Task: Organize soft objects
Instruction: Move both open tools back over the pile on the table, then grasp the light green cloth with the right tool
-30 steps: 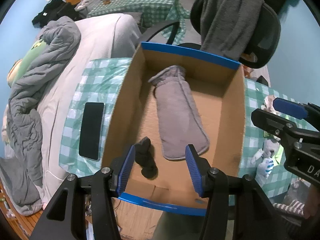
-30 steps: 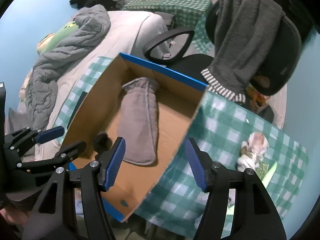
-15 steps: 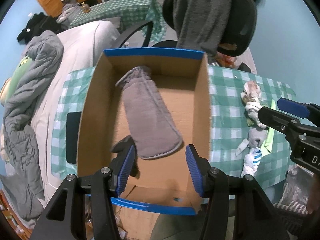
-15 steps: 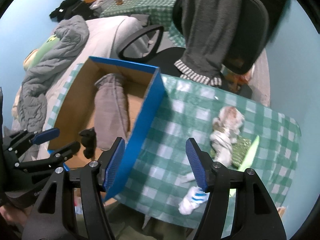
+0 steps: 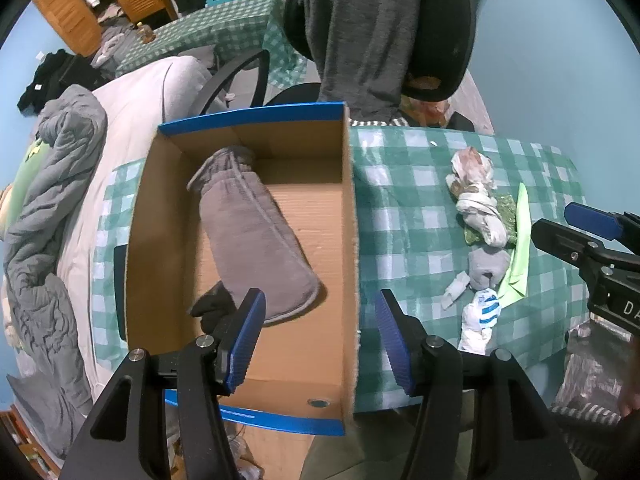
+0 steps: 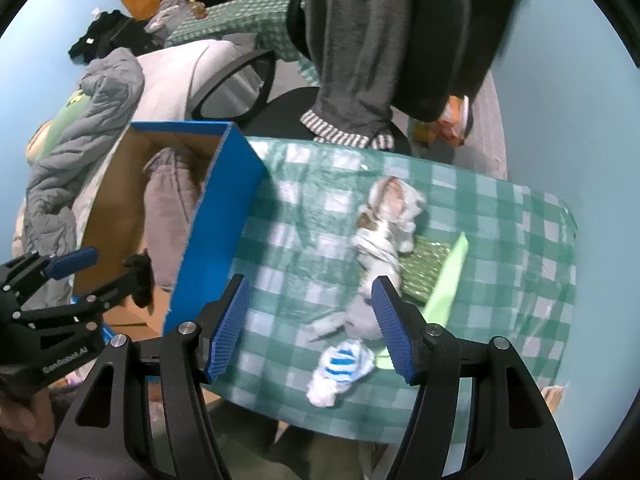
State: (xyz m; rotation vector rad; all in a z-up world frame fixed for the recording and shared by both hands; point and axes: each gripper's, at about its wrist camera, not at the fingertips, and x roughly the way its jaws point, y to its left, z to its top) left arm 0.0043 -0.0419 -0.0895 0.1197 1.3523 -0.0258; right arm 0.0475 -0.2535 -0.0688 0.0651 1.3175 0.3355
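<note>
Soft objects: a loose row of socks and small cloths (image 6: 376, 240) is laid on the checked desk (image 6: 500, 280), well apart from the box; a blue-striped sock (image 6: 340, 368) lies nearest the desk's front edge, a pale green cloth (image 6: 444, 280) beside the row.
Already stowed: a grey mitten (image 5: 252, 232) and a small black item (image 5: 212, 308) are seen on the floor of the cardboard box (image 5: 348, 240), which has blue outer walls.
Left gripper (image 5: 320, 340): held over the box's right wall, pointing steeply down; its jaws have just been opening further, with nothing between the pads.
Right gripper (image 6: 308, 324): parted wide and empty, poised above the desk with the striped sock and a grey sock just under its pads.
Step judged: a reach toward the next sock on the desk.
Risk, overlap: the items are tangled and touching, so one pinch may drag a neighbour along or lift two at once.
Risk, edge: the striped sock sits close to the desk's rim; a sideways nudge could push it off.
Risk, cloth: pads closing too low could catch the checked cover and pull it, shifting the row.
Risk, box: the left gripper is close to the box wall; a knock could slide the box.
Writing: "ConRobot.AI" is read on the left gripper body in the right view; "DA", cut off, on the right gripper body in the left view.
</note>
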